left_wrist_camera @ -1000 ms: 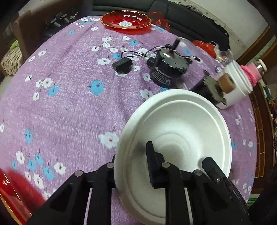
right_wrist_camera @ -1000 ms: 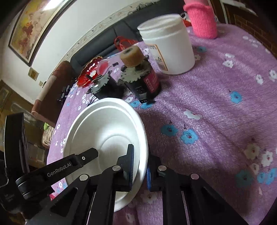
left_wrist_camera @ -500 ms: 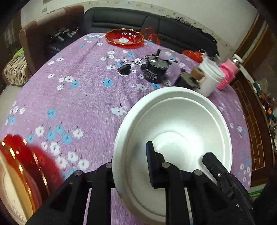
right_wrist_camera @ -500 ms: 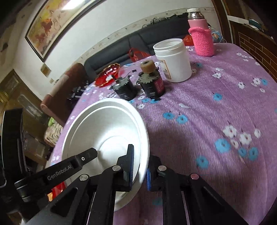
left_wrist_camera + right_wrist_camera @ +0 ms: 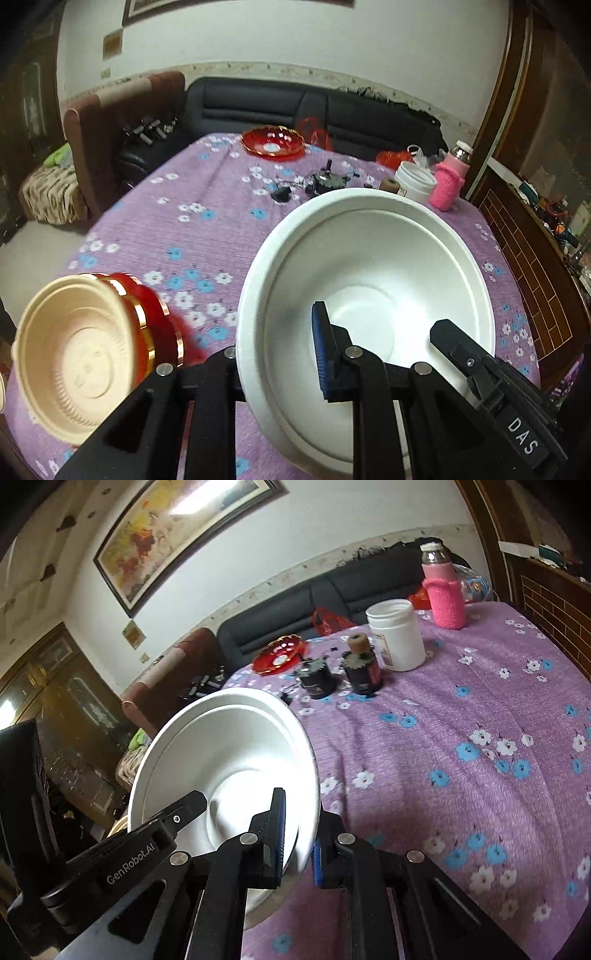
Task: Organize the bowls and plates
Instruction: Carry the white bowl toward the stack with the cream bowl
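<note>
- White bowl is held above the desk, its rim pinched by left tool and right tool.
- Keep it level; lower it onto the cream bowl.

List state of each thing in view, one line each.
left claw: shut on white bowl rim
right claw: shut on opposite rim
white bowl: held off the table, tilted, empty
cream bowl: nested in red bowls, tilted, empty
red plate: on table, far end
white jar: upright, lid on
pink-sleeved flask: upright, capped
</note>
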A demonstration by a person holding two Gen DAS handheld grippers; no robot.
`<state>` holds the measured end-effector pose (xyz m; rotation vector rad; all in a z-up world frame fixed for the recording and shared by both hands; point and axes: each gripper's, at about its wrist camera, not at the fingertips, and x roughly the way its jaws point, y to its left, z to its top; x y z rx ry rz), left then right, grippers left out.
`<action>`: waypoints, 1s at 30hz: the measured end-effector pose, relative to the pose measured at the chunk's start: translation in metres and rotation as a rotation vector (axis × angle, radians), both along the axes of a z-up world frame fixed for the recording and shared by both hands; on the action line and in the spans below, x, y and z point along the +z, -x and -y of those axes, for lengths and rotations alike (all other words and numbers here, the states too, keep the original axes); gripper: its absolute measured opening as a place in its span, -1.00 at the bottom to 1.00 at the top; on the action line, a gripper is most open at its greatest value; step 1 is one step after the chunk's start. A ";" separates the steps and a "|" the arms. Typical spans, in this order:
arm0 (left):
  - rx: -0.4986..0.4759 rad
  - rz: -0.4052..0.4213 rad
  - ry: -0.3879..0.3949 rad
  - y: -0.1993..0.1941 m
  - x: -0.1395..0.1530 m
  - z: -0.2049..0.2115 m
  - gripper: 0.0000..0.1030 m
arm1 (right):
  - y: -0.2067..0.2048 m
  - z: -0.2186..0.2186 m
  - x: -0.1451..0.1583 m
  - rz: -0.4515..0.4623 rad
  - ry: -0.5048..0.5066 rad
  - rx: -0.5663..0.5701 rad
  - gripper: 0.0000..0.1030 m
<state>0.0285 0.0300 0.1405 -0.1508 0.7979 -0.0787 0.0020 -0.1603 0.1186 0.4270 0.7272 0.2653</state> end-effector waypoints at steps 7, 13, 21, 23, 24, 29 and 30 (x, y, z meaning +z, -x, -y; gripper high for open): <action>0.035 0.069 0.002 0.040 0.016 -0.031 -0.65 | 0.028 -0.027 0.021 0.057 0.008 0.039 -0.75; 0.087 0.119 0.001 0.068 0.026 -0.068 -0.65 | 0.046 -0.063 0.037 0.096 0.026 0.101 -0.75; 0.192 0.147 -0.007 0.092 0.025 -0.126 -0.65 | 0.055 -0.126 0.042 0.112 0.058 0.198 -0.74; 0.217 0.147 -0.014 0.094 0.023 -0.140 -0.65 | 0.055 -0.143 0.041 0.113 0.074 0.220 -0.74; 0.226 0.143 -0.012 0.094 0.022 -0.146 -0.65 | 0.054 -0.150 0.041 0.114 0.084 0.228 -0.74; 0.278 0.129 -0.016 0.092 0.015 -0.177 -0.65 | 0.049 -0.186 0.034 0.104 0.114 0.265 -0.73; 0.287 0.129 -0.022 0.092 0.014 -0.181 -0.65 | 0.047 -0.192 0.032 0.099 0.120 0.272 -0.73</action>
